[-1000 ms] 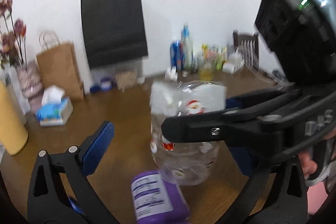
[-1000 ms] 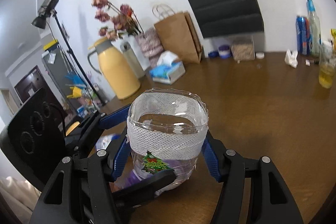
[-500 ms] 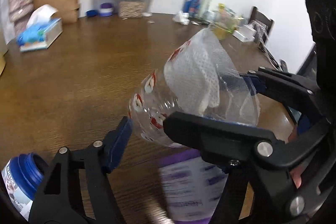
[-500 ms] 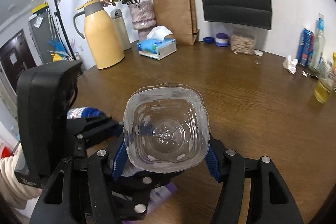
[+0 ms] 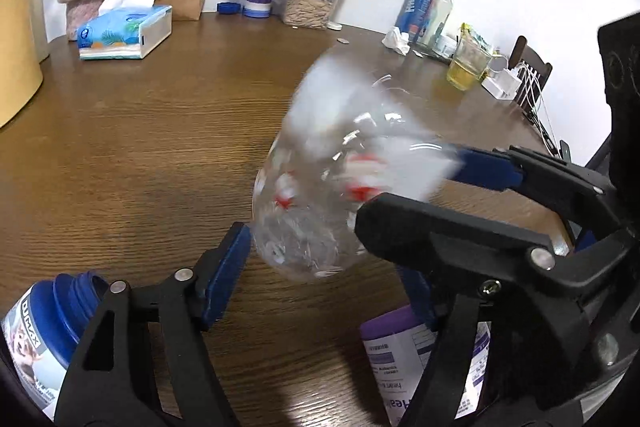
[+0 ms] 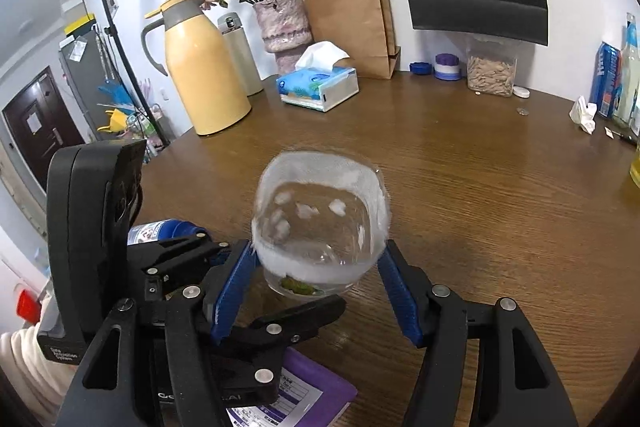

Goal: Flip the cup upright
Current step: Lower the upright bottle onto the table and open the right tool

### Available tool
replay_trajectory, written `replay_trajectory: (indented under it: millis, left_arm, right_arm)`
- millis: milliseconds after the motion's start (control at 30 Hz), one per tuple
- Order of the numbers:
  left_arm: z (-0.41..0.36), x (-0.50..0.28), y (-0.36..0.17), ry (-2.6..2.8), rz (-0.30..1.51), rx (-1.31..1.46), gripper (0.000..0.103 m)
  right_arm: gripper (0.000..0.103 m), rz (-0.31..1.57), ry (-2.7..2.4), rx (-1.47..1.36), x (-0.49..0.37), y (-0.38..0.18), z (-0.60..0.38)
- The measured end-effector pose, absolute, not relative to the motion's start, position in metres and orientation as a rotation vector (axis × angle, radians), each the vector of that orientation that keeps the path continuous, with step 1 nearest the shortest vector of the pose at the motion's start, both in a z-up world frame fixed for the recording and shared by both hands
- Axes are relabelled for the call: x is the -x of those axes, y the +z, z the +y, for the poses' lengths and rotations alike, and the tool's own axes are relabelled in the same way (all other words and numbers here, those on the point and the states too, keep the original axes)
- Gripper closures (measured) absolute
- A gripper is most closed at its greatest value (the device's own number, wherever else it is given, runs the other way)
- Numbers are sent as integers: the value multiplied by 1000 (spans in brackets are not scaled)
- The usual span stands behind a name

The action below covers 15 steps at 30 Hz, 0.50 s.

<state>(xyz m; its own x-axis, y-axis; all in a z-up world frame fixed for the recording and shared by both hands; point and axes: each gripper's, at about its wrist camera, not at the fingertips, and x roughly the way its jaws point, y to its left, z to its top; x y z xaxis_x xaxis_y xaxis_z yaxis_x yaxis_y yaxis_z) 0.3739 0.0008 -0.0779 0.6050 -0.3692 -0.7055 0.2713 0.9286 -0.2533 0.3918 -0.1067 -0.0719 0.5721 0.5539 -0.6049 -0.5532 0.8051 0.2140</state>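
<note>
The clear plastic cup (image 5: 336, 183) has a white mesh band at its rim and Christmas stickers. It is blurred with motion and tilted, rim up and to the right, above the brown table (image 5: 140, 155). In the right wrist view the cup (image 6: 320, 223) sits between my right gripper's (image 6: 316, 287) blue pads, with gaps at both sides; the jaws stand open. My left gripper (image 5: 320, 251) is open around the cup's base; its left pad (image 5: 224, 279) touches the cup's bottom edge.
A purple-labelled container (image 5: 404, 359) lies under the grippers, and a blue-capped bottle (image 5: 52, 323) at the left. A tissue box (image 6: 318, 87), yellow thermos (image 6: 200, 67), vase, paper bags, jar, cans and a glass of yellow drink (image 5: 466, 67) line the table's far edge.
The right gripper's jaws have opened off the cup. The cup has dropped lower and turned, and is blurred with motion. The left gripper has shifted closer under its base.
</note>
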Motion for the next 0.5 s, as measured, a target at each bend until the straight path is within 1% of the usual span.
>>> replay_trajectory:
  millis: [33, 133, 167, 200, 233, 267, 500]
  left_arm:
    - [1, -373, -77, -372, 838, 119, 29]
    - [2, -370, -74, -366, 822, 113, 28]
    - [3, -369, -73, -362, 823, 115, 27]
    - [5, -369, -72, -362, 823, 117, 24]
    - [6, -368, -72, -365, 821, 119, 18]
    - [8, -366, -70, -365, 817, 118, 18]
    - [18, -349, -52, -325, 778, 98, 18]
  right_arm:
    - [29, 704, 644, -7, -391, -70, -108]
    - [29, 695, 646, -3, -387, -65, -108]
    - [29, 691, 640, 4, -385, -63, -108]
    - [29, 687, 635, 10, -382, -61, -108]
    - [28, 685, 631, 13, -380, -60, -108]
    - [24, 684, 627, 14, -378, -59, -109]
    - [23, 685, 574, 1, -361, -50, -122]
